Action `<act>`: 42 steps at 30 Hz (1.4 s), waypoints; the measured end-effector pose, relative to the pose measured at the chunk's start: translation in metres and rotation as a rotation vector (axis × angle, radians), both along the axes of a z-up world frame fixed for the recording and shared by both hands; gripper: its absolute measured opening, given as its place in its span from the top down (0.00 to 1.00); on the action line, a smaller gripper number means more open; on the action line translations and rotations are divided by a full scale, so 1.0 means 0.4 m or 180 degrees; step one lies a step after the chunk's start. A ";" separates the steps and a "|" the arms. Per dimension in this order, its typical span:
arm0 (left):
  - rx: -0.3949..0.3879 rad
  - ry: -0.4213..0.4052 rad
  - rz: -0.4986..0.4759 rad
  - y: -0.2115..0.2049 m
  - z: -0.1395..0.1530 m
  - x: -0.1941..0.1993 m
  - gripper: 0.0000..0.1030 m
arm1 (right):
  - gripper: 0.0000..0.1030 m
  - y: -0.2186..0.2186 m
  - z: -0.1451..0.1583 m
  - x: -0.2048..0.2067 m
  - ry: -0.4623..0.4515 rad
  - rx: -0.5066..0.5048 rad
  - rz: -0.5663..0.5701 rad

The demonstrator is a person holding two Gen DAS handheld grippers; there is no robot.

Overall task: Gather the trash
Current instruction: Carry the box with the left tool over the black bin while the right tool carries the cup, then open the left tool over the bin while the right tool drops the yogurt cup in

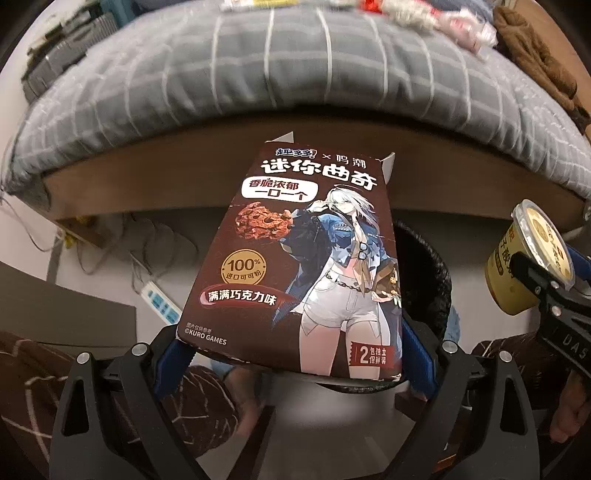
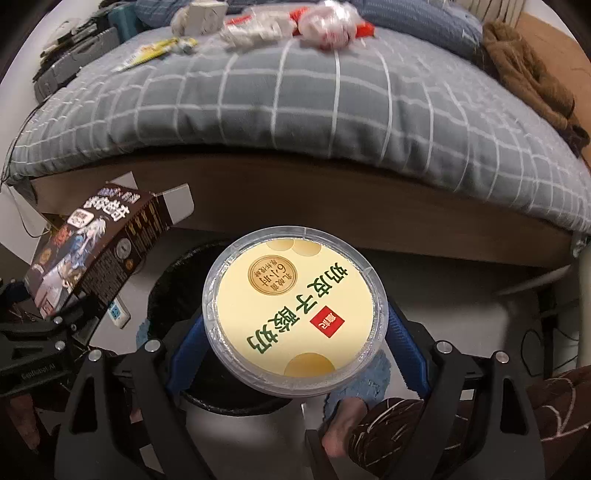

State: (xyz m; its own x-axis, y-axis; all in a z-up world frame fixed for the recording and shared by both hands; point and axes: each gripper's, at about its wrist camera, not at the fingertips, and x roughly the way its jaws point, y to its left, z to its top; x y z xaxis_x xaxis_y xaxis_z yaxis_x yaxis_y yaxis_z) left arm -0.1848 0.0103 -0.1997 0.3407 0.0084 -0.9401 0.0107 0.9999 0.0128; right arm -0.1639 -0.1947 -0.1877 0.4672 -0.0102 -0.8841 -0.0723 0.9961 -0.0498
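My left gripper is shut on the lower end of a brown cookie box, its blue pads pressing on both sides. The box's top flaps are open; the right wrist view shows it at the left. A round yellow-lidded yogurt cup sits clamped between the blue pads of my right gripper, and the same cup shows at the right edge of the left wrist view. Under both items stands a trash bin with a black liner, partly hidden behind the box.
A bed with a grey checked duvet fills the far side, with several wrappers and a brown garment on it. A white power strip and cables lie on the floor at the left. A person's bare foot is by the bin.
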 end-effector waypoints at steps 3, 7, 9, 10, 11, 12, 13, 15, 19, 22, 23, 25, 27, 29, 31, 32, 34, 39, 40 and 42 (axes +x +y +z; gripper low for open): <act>-0.0009 0.0022 -0.0048 -0.008 -0.017 0.016 0.11 | 0.20 -0.010 -0.014 0.008 0.0027 0.0013 -0.0019; -0.0048 0.0063 -0.0070 -0.025 -0.044 0.040 0.11 | 0.19 -0.018 -0.028 0.009 0.0028 -0.0041 -0.0003; -0.0076 0.0128 -0.0073 -0.035 -0.063 0.053 0.11 | 0.19 -0.024 -0.037 0.014 0.0047 -0.0034 -0.0018; -0.0083 0.0149 -0.0084 -0.042 -0.069 0.060 0.11 | 0.19 -0.028 -0.037 0.016 0.0051 -0.0035 -0.0027; -0.0083 0.0156 -0.0101 -0.049 -0.076 0.062 0.11 | 0.19 -0.030 -0.039 0.015 0.0053 -0.0037 -0.0035; -0.0052 0.0163 -0.0131 -0.060 -0.082 0.065 0.11 | 0.19 -0.034 -0.043 0.014 0.0063 -0.0039 -0.0041; -0.0011 0.0166 -0.0170 -0.074 -0.089 0.067 0.11 | 0.19 -0.037 -0.046 0.013 0.0069 -0.0038 -0.0045; -0.0039 0.0204 -0.0192 -0.090 -0.099 0.068 0.11 | 0.19 -0.049 -0.054 0.013 0.0094 -0.0049 -0.0062; -0.0024 0.0230 -0.0265 -0.119 -0.114 0.080 0.11 | 0.19 -0.083 -0.064 0.015 0.0104 -0.0028 -0.0125; 0.0027 0.0169 -0.0311 -0.135 -0.110 0.082 0.09 | 0.19 -0.100 -0.067 0.015 0.0114 -0.0022 -0.0170; 0.0044 0.0152 -0.0329 -0.140 -0.110 0.082 0.09 | 0.19 -0.104 -0.069 0.013 0.0117 -0.0024 -0.0181; 0.0067 0.0124 -0.0332 -0.142 -0.108 0.081 0.06 | 0.19 -0.108 -0.071 0.012 0.0119 -0.0015 -0.0188; 0.0073 0.0101 -0.0300 -0.138 -0.107 0.081 0.06 | 0.19 -0.106 -0.067 0.014 0.0119 -0.0013 -0.0171; 0.0084 0.0092 -0.0250 -0.126 -0.106 0.084 0.06 | 0.19 -0.106 -0.058 0.020 0.0126 -0.0022 -0.0132; 0.0054 0.0067 -0.0229 -0.115 -0.101 0.085 0.06 | 0.19 -0.085 -0.053 0.026 0.0135 -0.0018 -0.0097; 0.0045 0.0043 -0.0225 -0.108 -0.096 0.085 0.06 | 0.19 -0.075 -0.053 0.026 0.0138 -0.0014 -0.0083; 0.0028 -0.0013 -0.0227 -0.096 -0.087 0.080 0.06 | 0.19 -0.054 -0.054 0.032 0.0139 -0.0003 -0.0045; 0.0025 -0.0055 -0.0129 -0.057 -0.077 0.075 0.06 | 0.19 0.008 -0.064 0.057 0.0146 -0.0012 0.0118; 0.0035 -0.0053 -0.0097 -0.044 -0.077 0.075 0.06 | 0.19 0.020 -0.066 0.061 0.0159 -0.0014 0.0141; 0.0036 -0.0056 -0.0054 -0.024 -0.079 0.075 0.06 | 0.19 0.045 -0.076 0.069 0.0180 -0.0012 0.0195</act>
